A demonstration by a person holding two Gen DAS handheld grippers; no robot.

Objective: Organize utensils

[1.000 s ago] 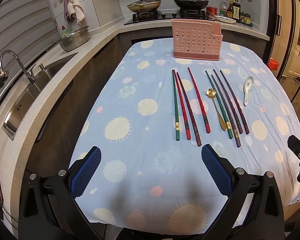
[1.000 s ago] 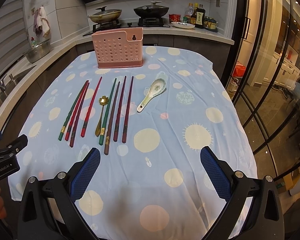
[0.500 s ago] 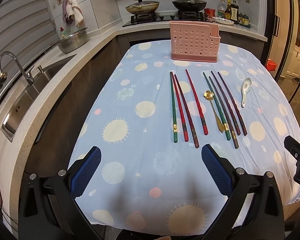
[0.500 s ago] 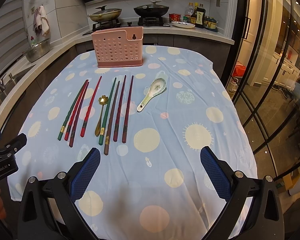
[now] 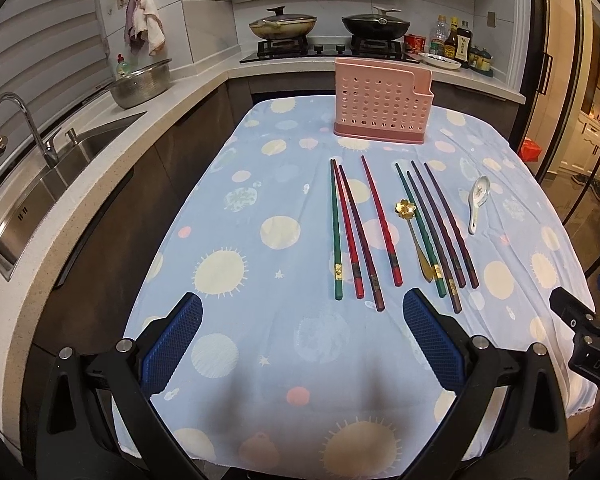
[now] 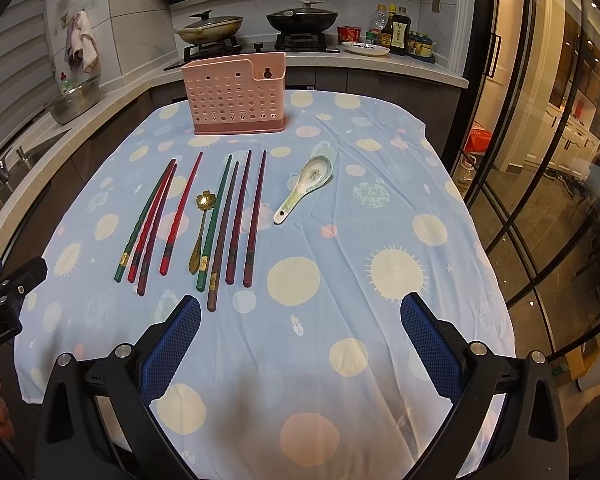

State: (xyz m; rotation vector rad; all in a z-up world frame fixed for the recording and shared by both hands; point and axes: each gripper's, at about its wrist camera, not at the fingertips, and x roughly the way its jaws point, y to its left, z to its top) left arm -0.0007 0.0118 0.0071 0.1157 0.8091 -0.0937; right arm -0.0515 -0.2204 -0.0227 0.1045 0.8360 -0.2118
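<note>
**Blue pads spread wide over a table of laid-out utensils**

Blue-padded and empty, the left claw [image 5: 302, 334] hangs over the near edge of the table [image 5: 236, 364], its jaws spread wide. The right claw [image 6: 300, 334] is likewise wide apart and holds nothing, poised above the same near edge further right.

Beyond them, on the dotted blue cloth, the chopsticks [image 5: 337, 232] lie flat in a loose row, running from near to far: green, red and dark purple ones. A gold flower-headed spoon [image 5: 414, 236] rests among them, between a red stick and a green one. Just to the right of the row, apart from it, lies a white ceramic spoon [image 6: 305, 187], bowl toward the far edge.

At the far edge stands a pink perforated utensil holder [image 5: 382, 106], upright, with nothing visible in it.
</note>
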